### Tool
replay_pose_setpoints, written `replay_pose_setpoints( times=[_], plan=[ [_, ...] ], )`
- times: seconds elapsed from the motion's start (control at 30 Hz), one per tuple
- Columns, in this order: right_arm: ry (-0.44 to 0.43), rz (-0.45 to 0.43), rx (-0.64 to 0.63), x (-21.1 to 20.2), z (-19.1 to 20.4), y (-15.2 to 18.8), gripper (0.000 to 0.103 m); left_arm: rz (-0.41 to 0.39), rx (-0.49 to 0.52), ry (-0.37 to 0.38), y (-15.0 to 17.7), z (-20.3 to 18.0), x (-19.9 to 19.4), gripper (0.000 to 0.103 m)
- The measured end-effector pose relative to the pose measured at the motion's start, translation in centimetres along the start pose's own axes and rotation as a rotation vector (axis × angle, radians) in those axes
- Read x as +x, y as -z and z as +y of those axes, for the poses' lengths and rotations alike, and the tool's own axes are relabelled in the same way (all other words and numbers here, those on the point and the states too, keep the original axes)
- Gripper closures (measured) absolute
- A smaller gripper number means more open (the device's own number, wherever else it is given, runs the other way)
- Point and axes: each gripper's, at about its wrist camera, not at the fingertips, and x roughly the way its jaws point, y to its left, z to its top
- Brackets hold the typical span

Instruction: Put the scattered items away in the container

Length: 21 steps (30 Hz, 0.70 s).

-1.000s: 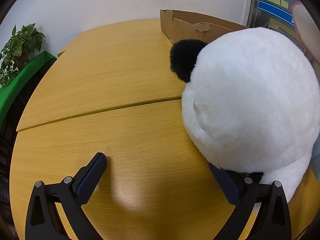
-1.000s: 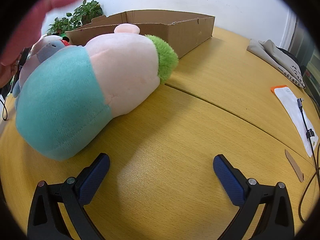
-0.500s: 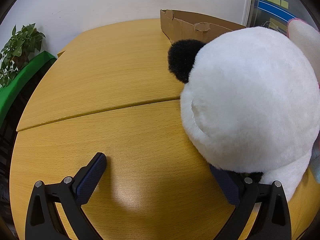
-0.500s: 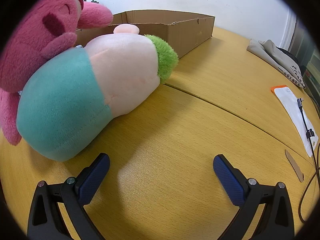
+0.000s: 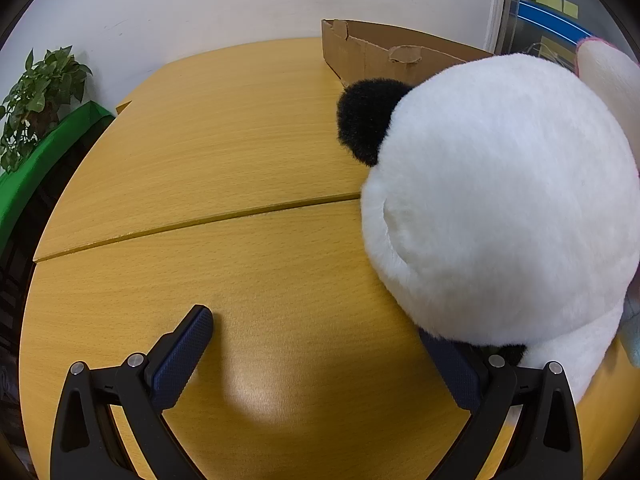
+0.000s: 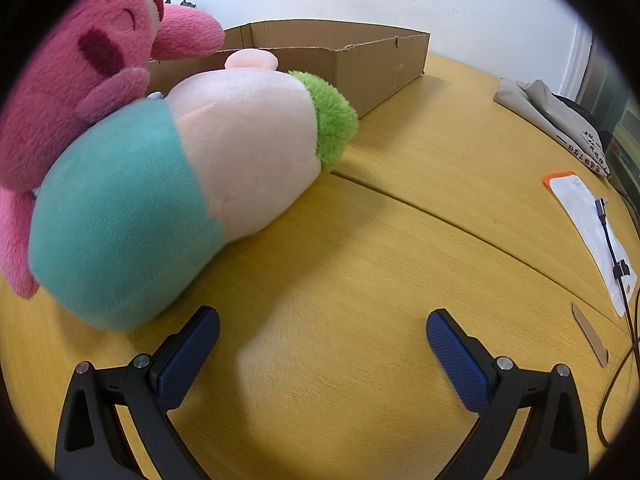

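A big white plush panda (image 5: 500, 208) with a black ear fills the right of the left wrist view, resting on the wooden table (image 5: 224, 152). My left gripper (image 5: 320, 344) is open; its right finger is partly hidden under the panda. A cardboard box (image 5: 384, 56) stands behind the panda. In the right wrist view a teal, pink and green plush (image 6: 172, 188) lies at left, with a pink plush (image 6: 80, 76) leaning on it. The cardboard box (image 6: 352, 64) sits behind them. My right gripper (image 6: 324, 344) is open over bare table, just right of the teal plush.
A potted plant (image 5: 40, 96) and a green ledge (image 5: 44, 160) stand off the table's left. Right of my right gripper lie a folded beige cloth (image 6: 560, 120), a white sheet with an orange edge (image 6: 588, 232), a black cable (image 6: 616, 280) and a cardboard scrap (image 6: 590, 334).
A pink plush came in from the upper left and now rests against the teal plush. The panda shifted slightly. Both grippers stayed put and open.
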Motion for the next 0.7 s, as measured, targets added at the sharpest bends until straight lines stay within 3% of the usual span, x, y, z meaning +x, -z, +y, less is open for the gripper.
replay_pose_setpoints(
  times=[0.33, 0.5, 0.7],
  plan=[
    [0.002, 0.000, 0.002, 0.3, 0.1, -0.4, 0.000, -0.002, -0.076, -0.057, 1.6, -0.8, -1.2, 0.000],
    [0.002, 0.000, 0.003, 0.3, 0.1, -0.4, 0.000, -0.001, -0.123, -0.090, -1.1, 0.3, 1.2, 0.000],
    [0.002, 0.000, 0.003, 0.3, 0.1, -0.4, 0.000, 0.005, -0.188, -0.137, 0.7, -0.3, -0.3, 0.000]
  ],
)
